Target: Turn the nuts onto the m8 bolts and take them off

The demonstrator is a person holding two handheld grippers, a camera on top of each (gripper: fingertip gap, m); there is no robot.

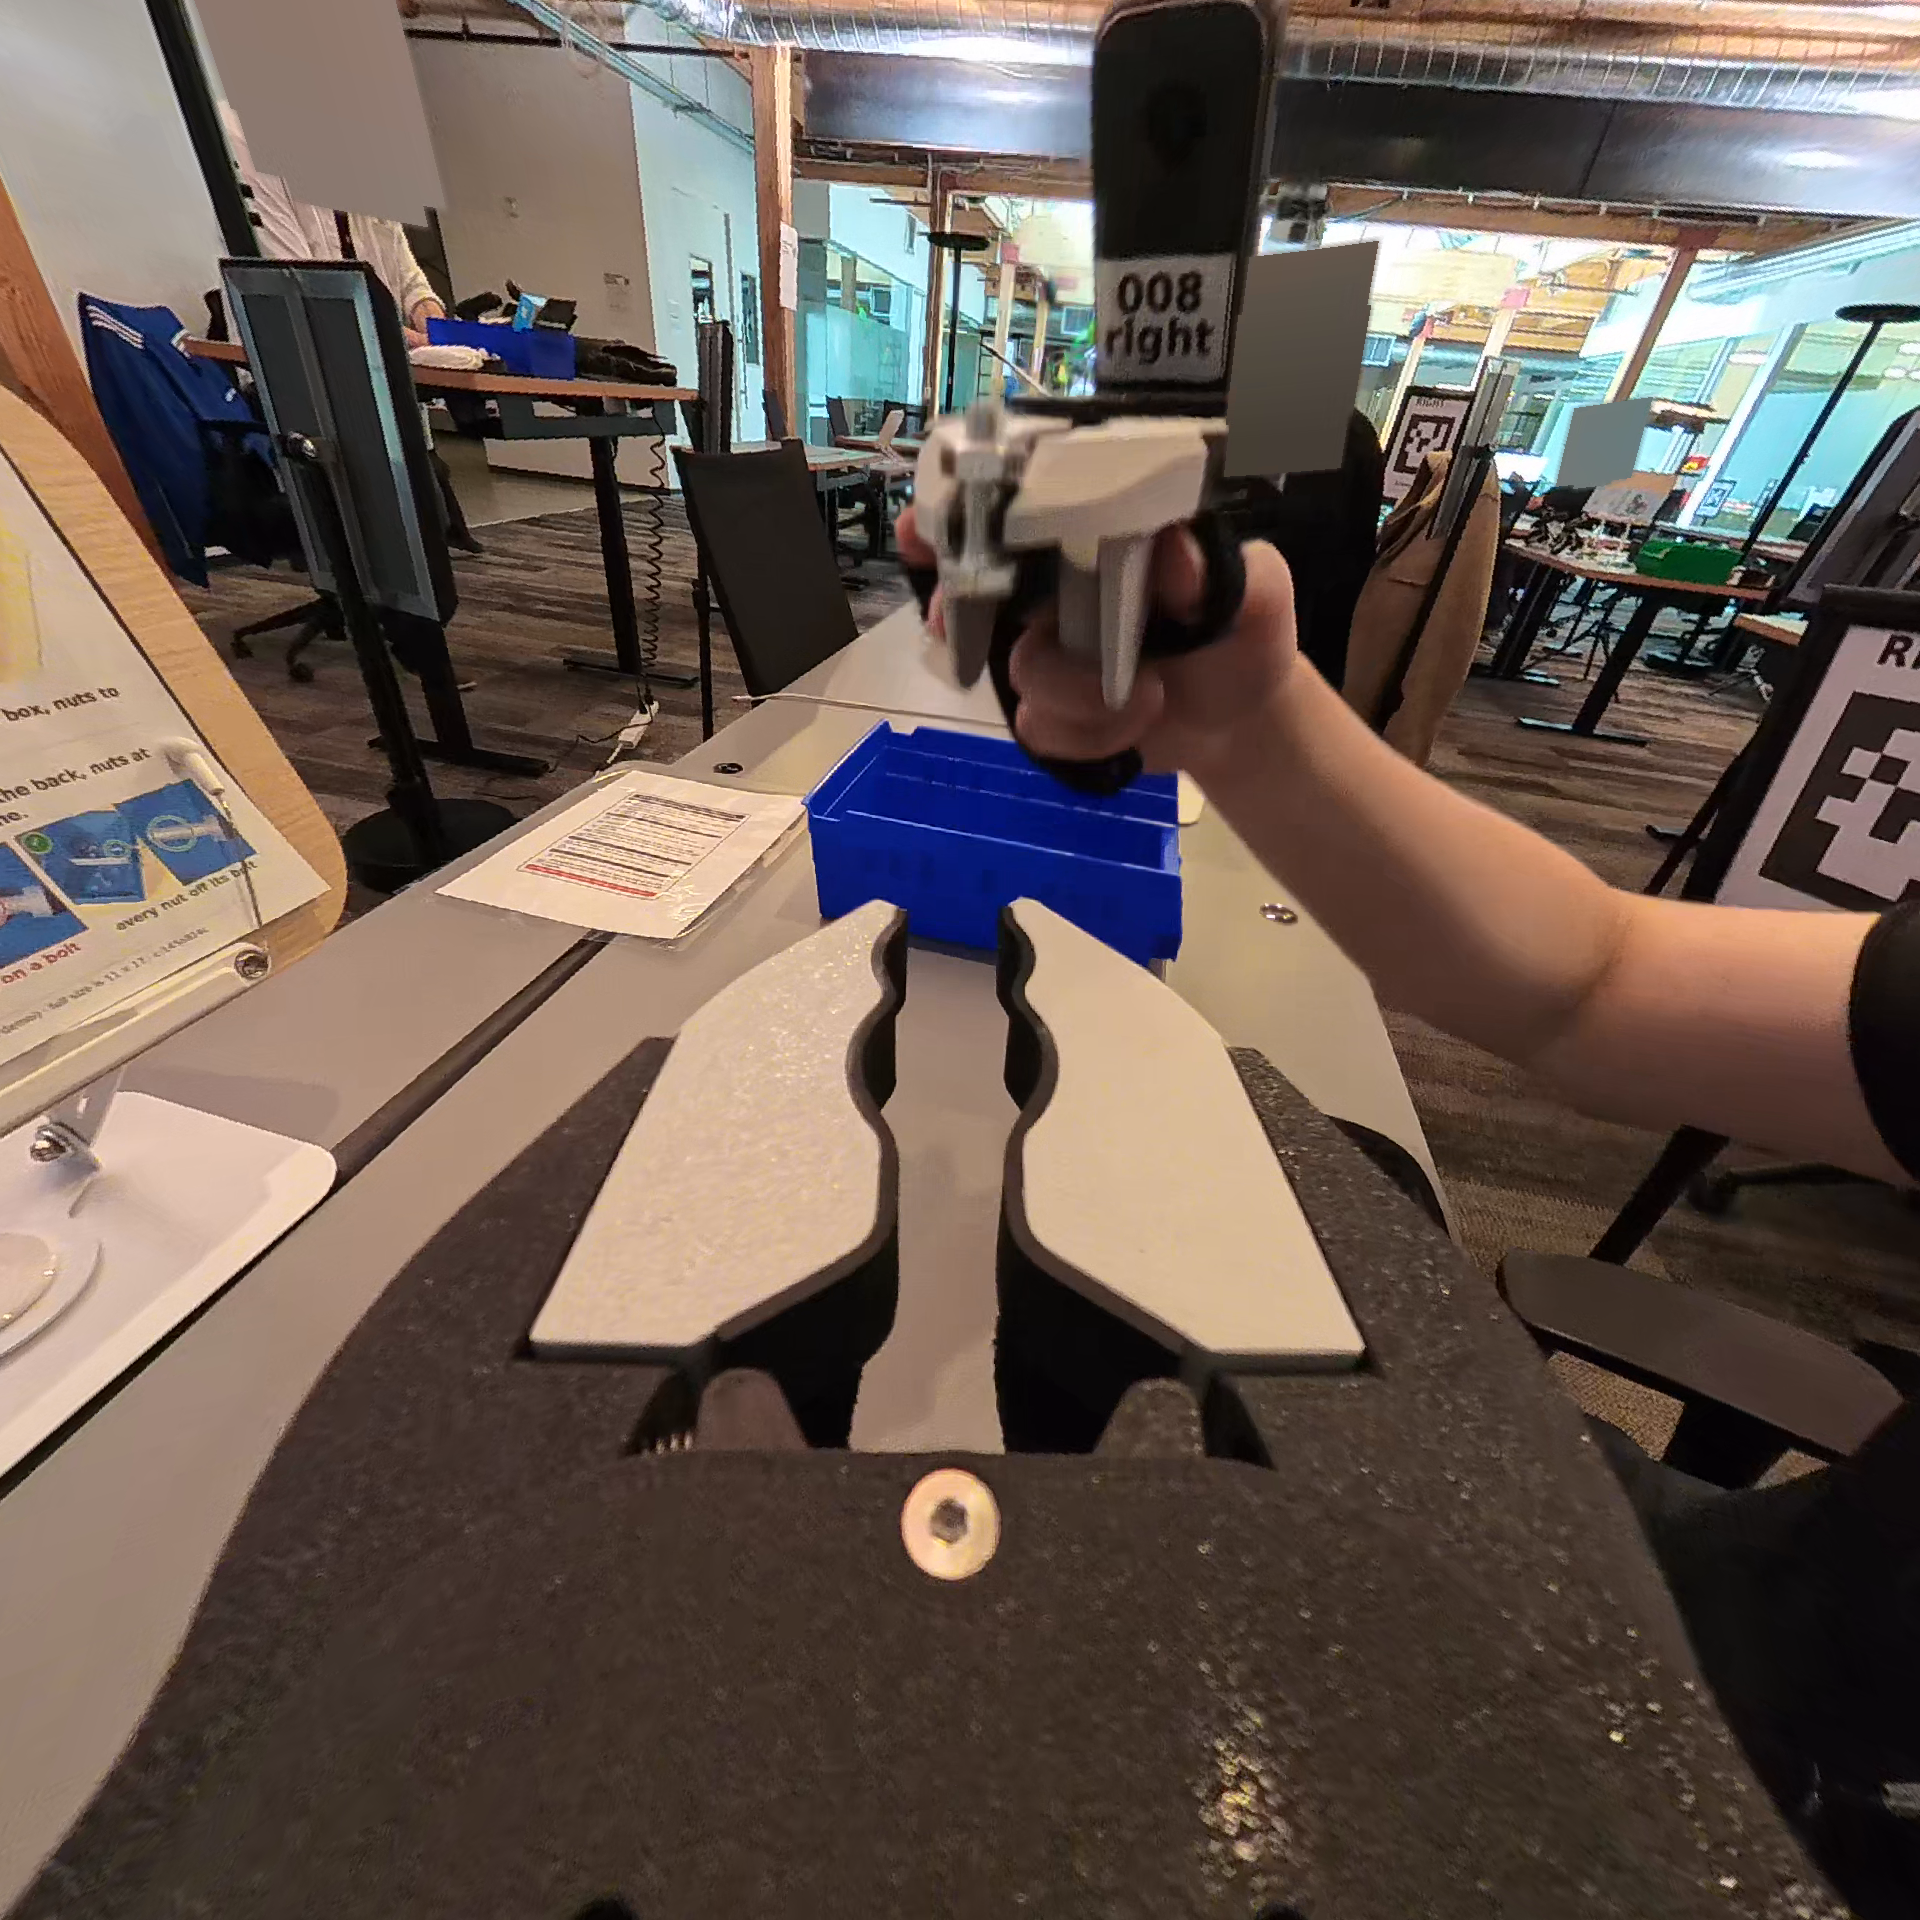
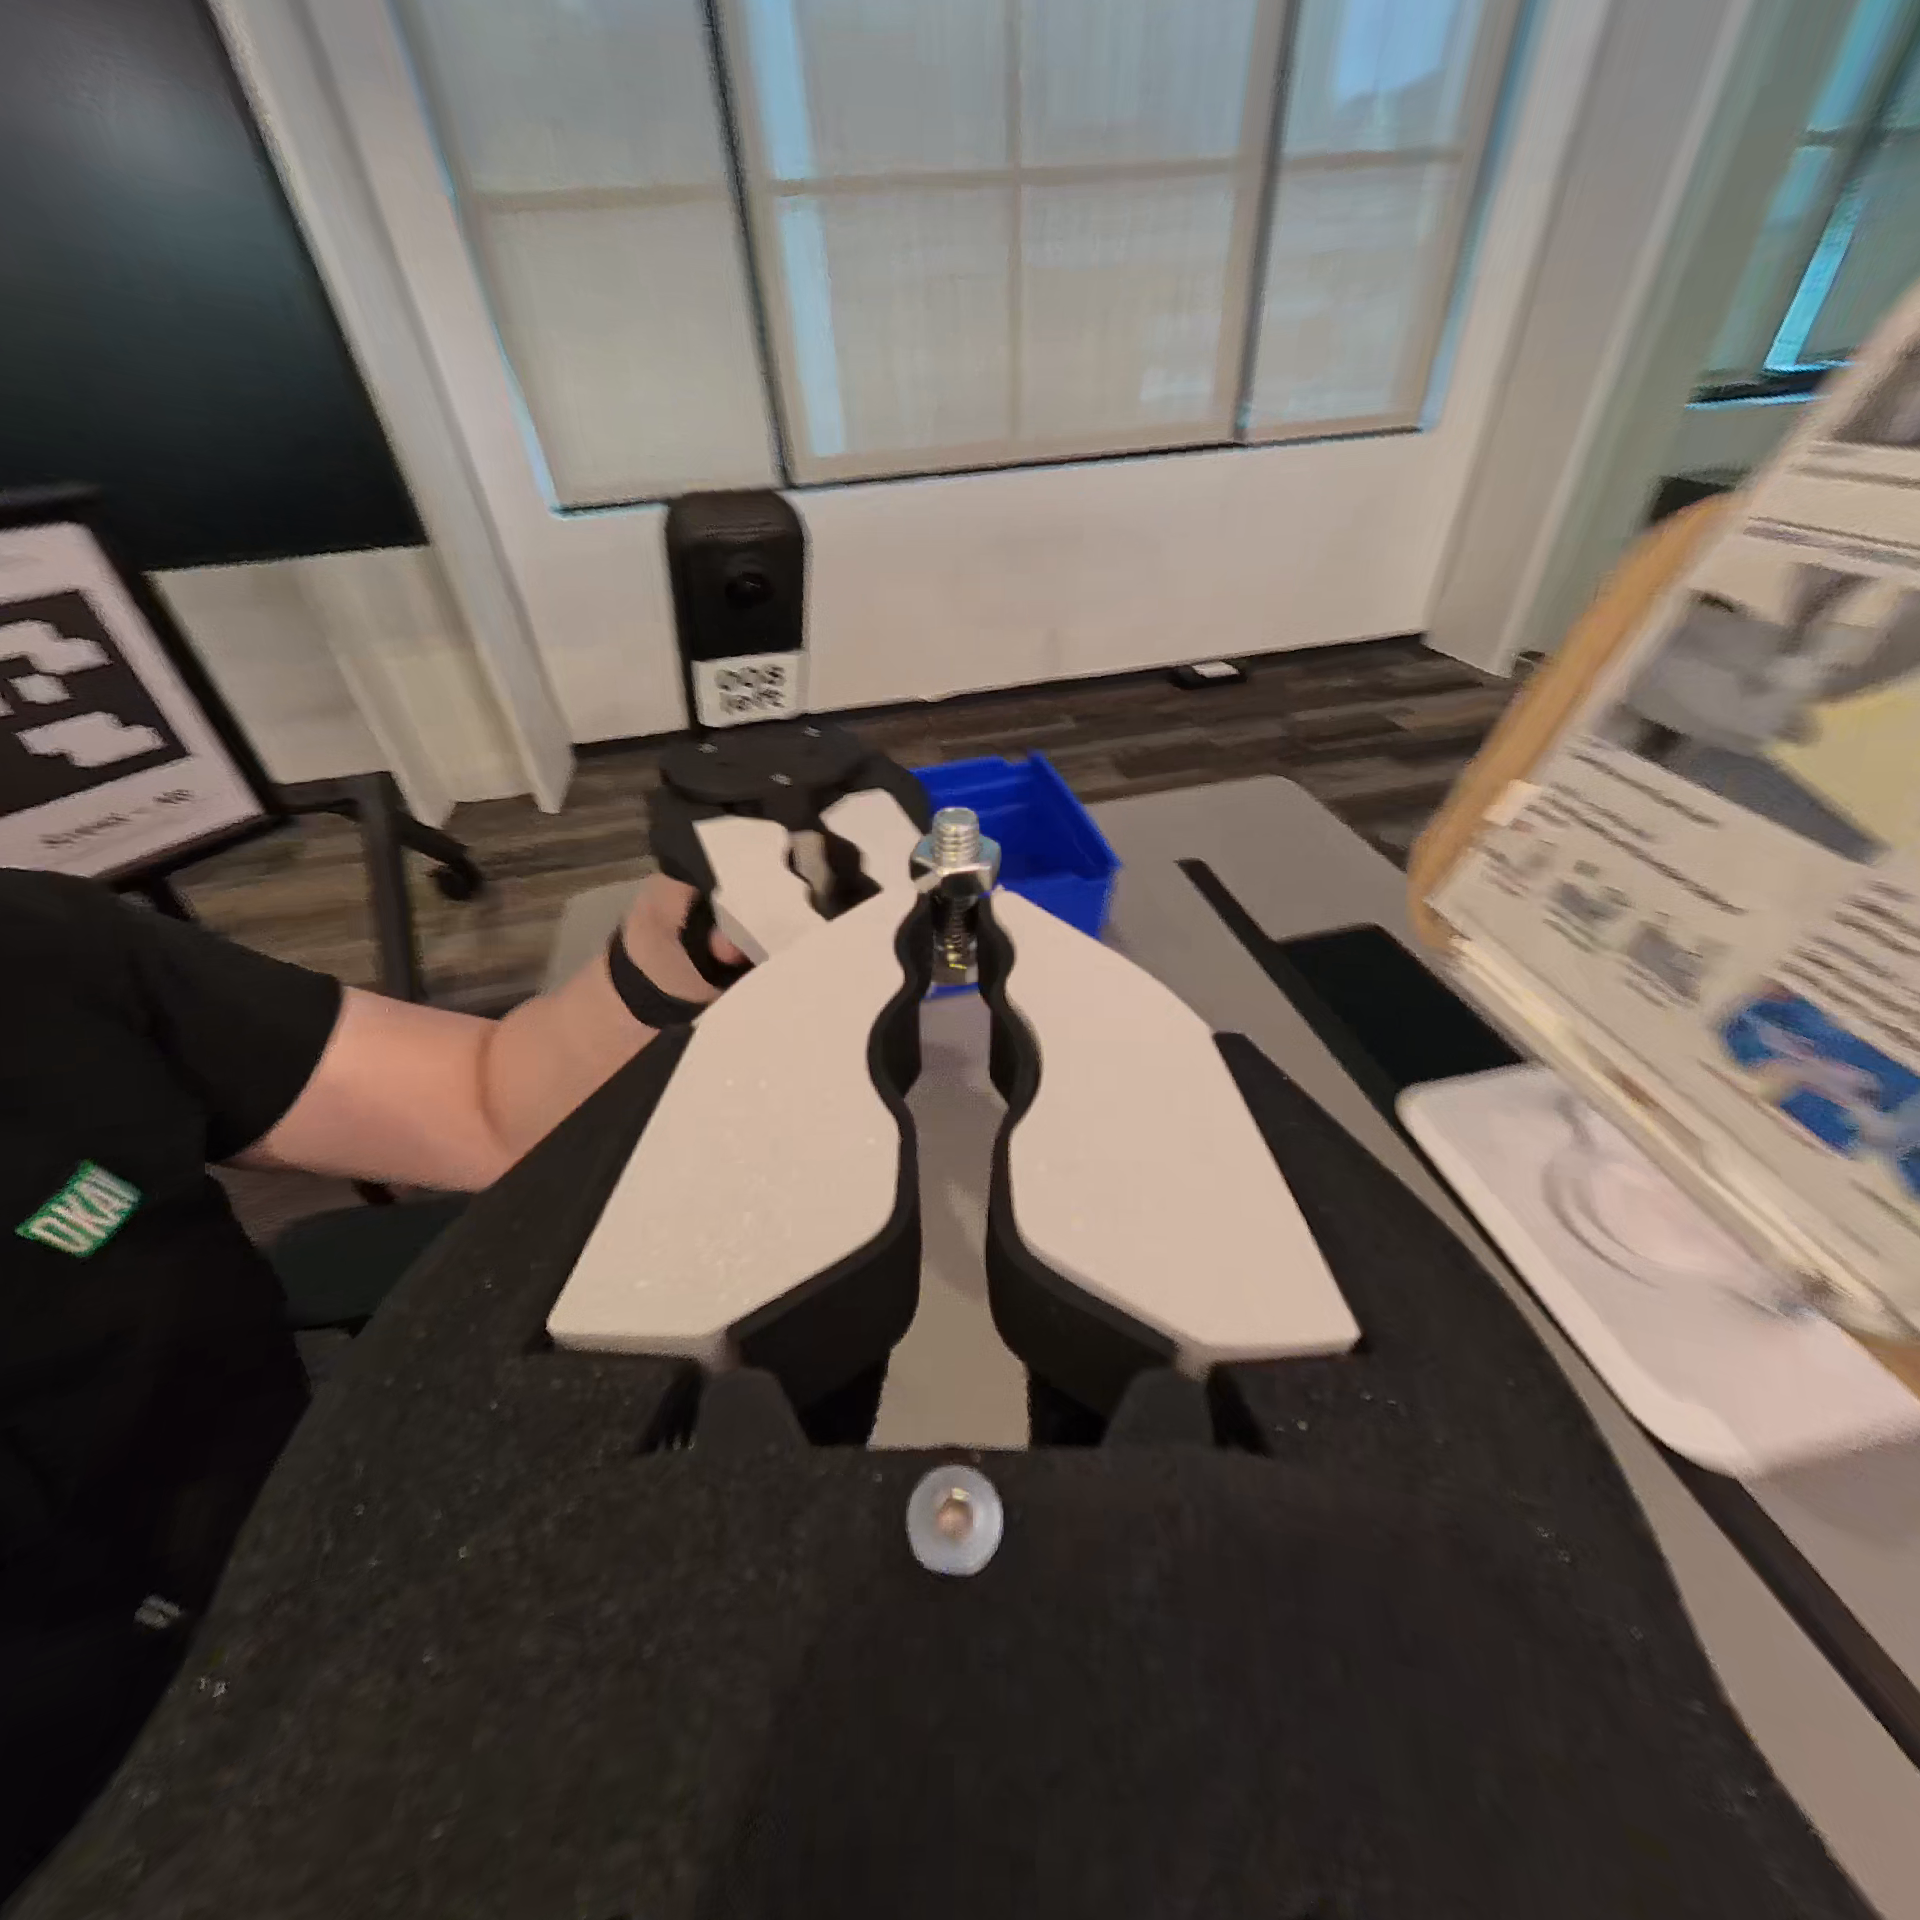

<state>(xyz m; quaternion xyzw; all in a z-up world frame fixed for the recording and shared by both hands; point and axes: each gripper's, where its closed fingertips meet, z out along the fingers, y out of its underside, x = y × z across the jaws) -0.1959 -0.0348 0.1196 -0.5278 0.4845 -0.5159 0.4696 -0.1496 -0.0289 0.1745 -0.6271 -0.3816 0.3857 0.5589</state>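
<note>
Printed white label [image 1: 1164,317] on black camera of right gripper [image 1: 1042,675]; a like one [image 2: 746,688] on left gripper [image 1: 951,925]. Text also on laminated white sheet [image 1: 634,847], wooden-backed instruction board [image 1: 104,831], black-and-white marker sign [image 1: 1860,790] and green shirt patch [image 2: 78,1210] — wording not copied.

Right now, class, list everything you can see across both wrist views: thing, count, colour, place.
bolt: one, silver, upright between the right gripper's fingers.
nut: one, silver, threaded near the bolt's top.
bin: one, blue, on the table.
table: one, grey.
instruction sheet: one, white, flat, left of the bin.
sign board: one, wooden, on a white stand.
left gripper: open, empty.
right gripper: shut on the bolt.
</note>
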